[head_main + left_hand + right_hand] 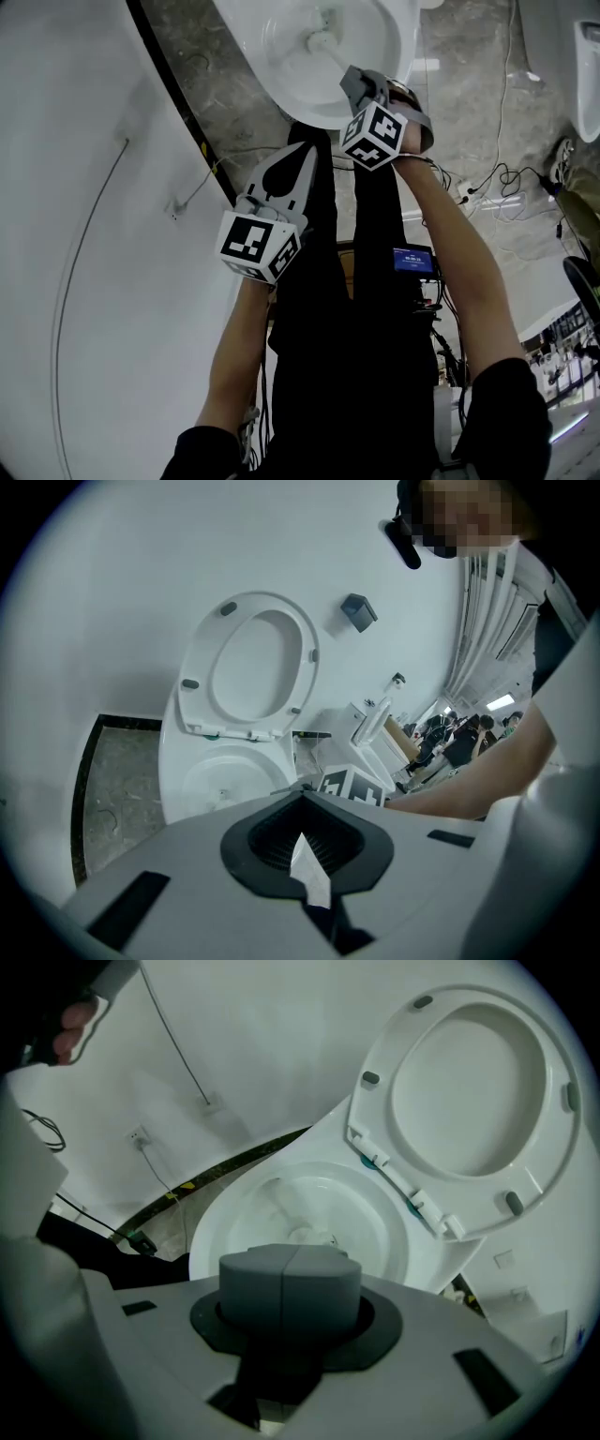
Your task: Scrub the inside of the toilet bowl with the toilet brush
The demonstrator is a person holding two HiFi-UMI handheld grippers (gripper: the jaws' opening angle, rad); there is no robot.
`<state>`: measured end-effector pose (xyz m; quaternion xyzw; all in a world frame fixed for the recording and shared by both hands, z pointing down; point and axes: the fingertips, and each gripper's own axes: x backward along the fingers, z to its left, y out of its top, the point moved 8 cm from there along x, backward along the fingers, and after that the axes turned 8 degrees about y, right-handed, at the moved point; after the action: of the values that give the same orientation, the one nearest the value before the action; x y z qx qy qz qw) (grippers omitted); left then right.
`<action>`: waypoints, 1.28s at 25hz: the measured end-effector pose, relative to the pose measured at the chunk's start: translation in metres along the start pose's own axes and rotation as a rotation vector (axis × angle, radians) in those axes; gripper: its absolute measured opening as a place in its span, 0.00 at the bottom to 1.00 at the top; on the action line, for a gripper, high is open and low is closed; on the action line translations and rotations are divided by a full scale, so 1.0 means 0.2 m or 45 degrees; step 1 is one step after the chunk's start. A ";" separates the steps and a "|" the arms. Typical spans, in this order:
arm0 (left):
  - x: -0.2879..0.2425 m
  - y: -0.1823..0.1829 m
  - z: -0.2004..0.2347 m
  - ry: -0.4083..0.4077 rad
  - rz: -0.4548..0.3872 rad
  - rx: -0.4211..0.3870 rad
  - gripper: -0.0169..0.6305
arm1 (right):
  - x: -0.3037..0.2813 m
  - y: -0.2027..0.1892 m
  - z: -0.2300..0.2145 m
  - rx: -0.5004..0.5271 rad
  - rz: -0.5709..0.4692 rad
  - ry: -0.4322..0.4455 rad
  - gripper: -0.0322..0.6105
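Observation:
The white toilet bowl (281, 66) lies at the top of the head view, with its seat (469, 1091) raised against the wall. A white toilet brush (323, 44) reaches down into the bowl; its handle runs back to my right gripper (354, 82), which is shut on it just above the rim. In the right gripper view the jaws (289, 1283) meet, and the brush head (305, 1234) shows beyond them, low in the bowl (234, 1232). My left gripper (302, 155) hangs shut beside the bowl, nearer the person, touching nothing. The left gripper view shows bowl (220, 780) and seat (248, 663).
A black trim strip (178, 103) divides the white wall from the grey stone floor. Cables (497, 178) trail over the floor to the right. Another white fixture (589, 84) stands at the right edge. A grey box (358, 611) is mounted on the wall. People (459, 738) stand far behind.

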<state>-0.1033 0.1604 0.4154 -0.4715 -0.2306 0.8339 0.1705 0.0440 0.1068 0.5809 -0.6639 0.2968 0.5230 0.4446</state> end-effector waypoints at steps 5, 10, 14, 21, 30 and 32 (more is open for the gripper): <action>0.00 0.00 -0.01 -0.003 -0.004 -0.007 0.04 | 0.09 -0.08 0.11 -0.098 -0.041 0.045 0.30; -0.01 0.01 -0.03 -0.006 -0.014 -0.006 0.04 | 0.20 -0.19 0.22 -0.090 -0.042 0.078 0.30; 0.00 0.00 -0.03 -0.008 -0.015 -0.005 0.04 | 0.29 -0.26 0.28 -0.109 -0.042 0.115 0.30; 0.00 0.00 -0.03 -0.005 -0.015 0.001 0.04 | 0.43 -0.34 0.25 -0.169 -0.016 0.188 0.30; 0.00 -0.01 -0.03 0.002 -0.017 0.001 0.04 | 0.32 -0.37 0.09 -0.079 0.075 0.077 0.30; 0.00 -0.01 -0.03 0.005 -0.015 0.001 0.04 | 0.27 -0.34 0.06 -0.060 0.082 0.071 0.30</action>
<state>-0.0986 0.1645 0.4136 -0.4716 -0.2326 0.8322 0.1761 0.1122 0.1503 0.5480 -0.6786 0.3178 0.5252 0.4033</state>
